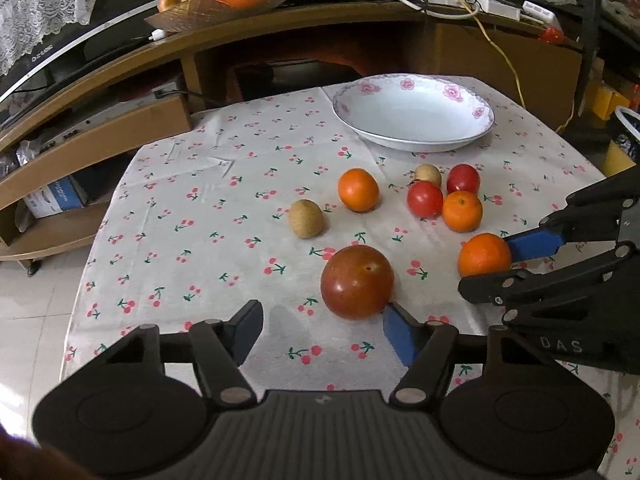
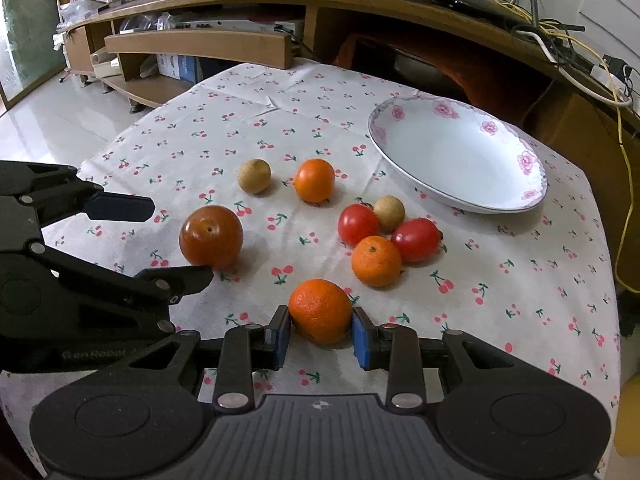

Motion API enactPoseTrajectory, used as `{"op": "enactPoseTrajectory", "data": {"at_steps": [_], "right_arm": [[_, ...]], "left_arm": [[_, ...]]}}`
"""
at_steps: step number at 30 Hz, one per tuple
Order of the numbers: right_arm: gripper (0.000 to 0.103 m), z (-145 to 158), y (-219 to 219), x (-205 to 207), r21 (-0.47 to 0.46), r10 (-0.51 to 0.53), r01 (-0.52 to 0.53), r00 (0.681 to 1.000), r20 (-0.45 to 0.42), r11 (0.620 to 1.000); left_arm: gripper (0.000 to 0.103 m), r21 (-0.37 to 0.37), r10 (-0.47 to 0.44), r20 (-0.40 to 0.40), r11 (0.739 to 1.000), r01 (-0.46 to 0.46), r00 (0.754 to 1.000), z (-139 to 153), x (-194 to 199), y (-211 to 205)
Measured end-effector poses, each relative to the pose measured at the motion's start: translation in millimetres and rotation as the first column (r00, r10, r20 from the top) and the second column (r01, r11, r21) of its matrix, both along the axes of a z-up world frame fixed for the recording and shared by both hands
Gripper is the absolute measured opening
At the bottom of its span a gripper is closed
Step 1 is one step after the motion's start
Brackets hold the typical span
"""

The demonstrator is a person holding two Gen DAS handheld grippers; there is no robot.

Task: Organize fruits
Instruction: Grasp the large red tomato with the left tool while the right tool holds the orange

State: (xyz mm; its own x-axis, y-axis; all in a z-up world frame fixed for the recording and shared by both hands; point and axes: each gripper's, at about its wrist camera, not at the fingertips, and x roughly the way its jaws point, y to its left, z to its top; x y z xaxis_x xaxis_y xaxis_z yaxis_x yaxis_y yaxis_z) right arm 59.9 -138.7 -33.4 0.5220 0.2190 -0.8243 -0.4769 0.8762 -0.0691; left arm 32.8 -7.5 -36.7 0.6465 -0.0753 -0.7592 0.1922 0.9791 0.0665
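My right gripper (image 2: 320, 334) is shut on an orange (image 2: 320, 310) that rests on the cherry-print cloth; it also shows in the left wrist view (image 1: 484, 255). My left gripper (image 1: 320, 326) is open, with a large red-brown tomato (image 1: 357, 281) just ahead, touching its right fingertip (image 1: 394, 326); the tomato shows in the right wrist view (image 2: 211, 235) too. Two more oranges (image 2: 314, 180) (image 2: 376, 261), two red tomatoes (image 2: 358, 224) (image 2: 416, 239) and two small tan fruits (image 2: 254, 176) (image 2: 389, 213) lie loose. A white flowered plate (image 2: 456, 152) stands empty at the far right.
The table (image 1: 200, 208) is covered by the white cloth, and its edges drop to a tiled floor on the left. A wooden TV stand (image 1: 280, 32) behind carries a fruit dish (image 1: 216, 4), cables and boxes.
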Motion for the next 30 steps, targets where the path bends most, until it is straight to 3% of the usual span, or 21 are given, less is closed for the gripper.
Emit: {"op": "enactPoseTrajectory", "data": {"at_steps": [11, 16, 24, 27, 30], "right_arm": [[0.032, 3, -19, 2, 0.062, -0.047, 0.049, 0.998, -0.043, 0.997], [0.032, 4, -27, 2, 0.088, -0.064, 0.069, 0.996, -0.059, 0.994], [0.032, 9, -39, 5, 0.111, -0.108, 0.114, 0.992, -0.064, 0.987], [0.032, 9, -44, 9, 0.111, -0.122, 0.129, 0.990, -0.068, 0.985], [0.032, 12, -47, 13, 0.115, -0.140, 0.146, 0.988, -0.060, 0.983]], "left_arm": [[0.065, -0.034, 0.007, -0.029, 0.999, -0.008, 1.000, -7, 6, 2], [0.065, -0.053, 0.001, -0.006, 0.999, -0.001, 1.000, -5, 12, -2], [0.065, -0.044, -0.023, 0.006, 0.999, 0.023, 1.000, -12, 43, -23], [0.049, -0.075, -0.020, -0.014, 0.997, 0.019, 1.000, -10, 48, -25], [0.046, -0.064, -0.012, -0.026, 0.998, 0.010, 1.000, -8, 46, -29]]}}
